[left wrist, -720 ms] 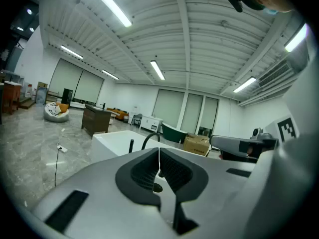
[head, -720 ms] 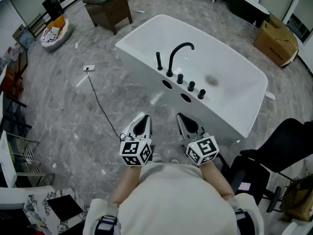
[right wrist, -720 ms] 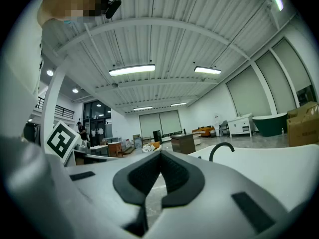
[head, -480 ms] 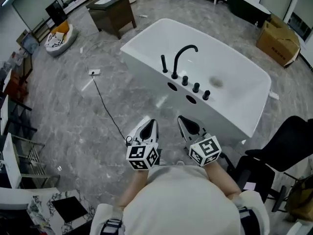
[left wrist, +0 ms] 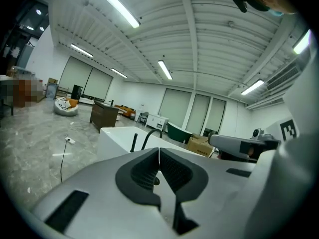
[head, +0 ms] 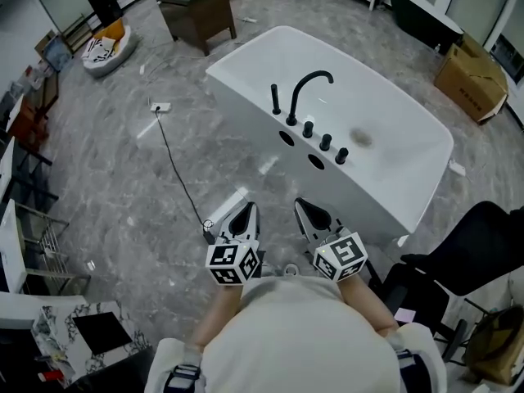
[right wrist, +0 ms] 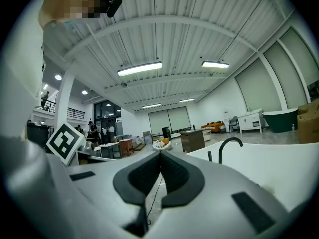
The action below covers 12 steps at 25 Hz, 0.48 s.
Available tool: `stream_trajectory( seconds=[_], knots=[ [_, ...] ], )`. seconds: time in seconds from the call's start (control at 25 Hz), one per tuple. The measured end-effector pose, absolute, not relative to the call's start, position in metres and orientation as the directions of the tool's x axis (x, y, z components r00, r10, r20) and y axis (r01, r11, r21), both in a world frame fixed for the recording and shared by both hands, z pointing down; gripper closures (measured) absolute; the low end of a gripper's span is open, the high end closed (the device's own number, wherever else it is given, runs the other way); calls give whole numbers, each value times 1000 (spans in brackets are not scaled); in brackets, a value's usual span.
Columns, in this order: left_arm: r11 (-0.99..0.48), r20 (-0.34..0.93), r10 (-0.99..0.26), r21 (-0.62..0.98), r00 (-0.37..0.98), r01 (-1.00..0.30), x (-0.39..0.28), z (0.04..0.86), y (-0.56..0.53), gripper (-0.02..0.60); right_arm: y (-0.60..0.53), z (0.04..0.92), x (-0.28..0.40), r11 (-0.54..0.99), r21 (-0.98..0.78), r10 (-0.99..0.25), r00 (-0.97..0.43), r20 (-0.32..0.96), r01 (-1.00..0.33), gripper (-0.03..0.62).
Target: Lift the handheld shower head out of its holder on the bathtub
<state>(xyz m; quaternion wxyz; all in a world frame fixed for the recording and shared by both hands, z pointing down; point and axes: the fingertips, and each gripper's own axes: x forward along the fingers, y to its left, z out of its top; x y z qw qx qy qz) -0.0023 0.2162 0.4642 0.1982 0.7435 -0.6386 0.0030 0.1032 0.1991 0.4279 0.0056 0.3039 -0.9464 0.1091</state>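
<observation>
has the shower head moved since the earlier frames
No: the shower head stands upright just left of the curved spout on the bathtub rim, same as before.

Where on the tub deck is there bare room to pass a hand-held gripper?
Bare: bathtub rim left of the shower head, and right of the last knob. Crowded: shower head, spout and knobs stand close in a row.

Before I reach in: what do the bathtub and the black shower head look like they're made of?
The bathtub is smooth, glossy white with a soft sheen along its wall, so probably acrylic or enamel. The shower head is a slim upright black stick with a matte look and no glints, so likely coated metal, though plastic is possible.
</observation>
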Motion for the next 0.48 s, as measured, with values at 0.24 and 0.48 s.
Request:
stream_trajectory(
  seconds=[0.24,0.48],
  knots=[
    [-122,257,-945,305,205,-944,23,466,217,557,197,430,128,776,-246,-587,-808,59,-581,574],
    [-98,265,-946,311,185,-945,20,466,215,557,192,426,128,785,-234,-579,-814,53,-573,574]
  ],
)
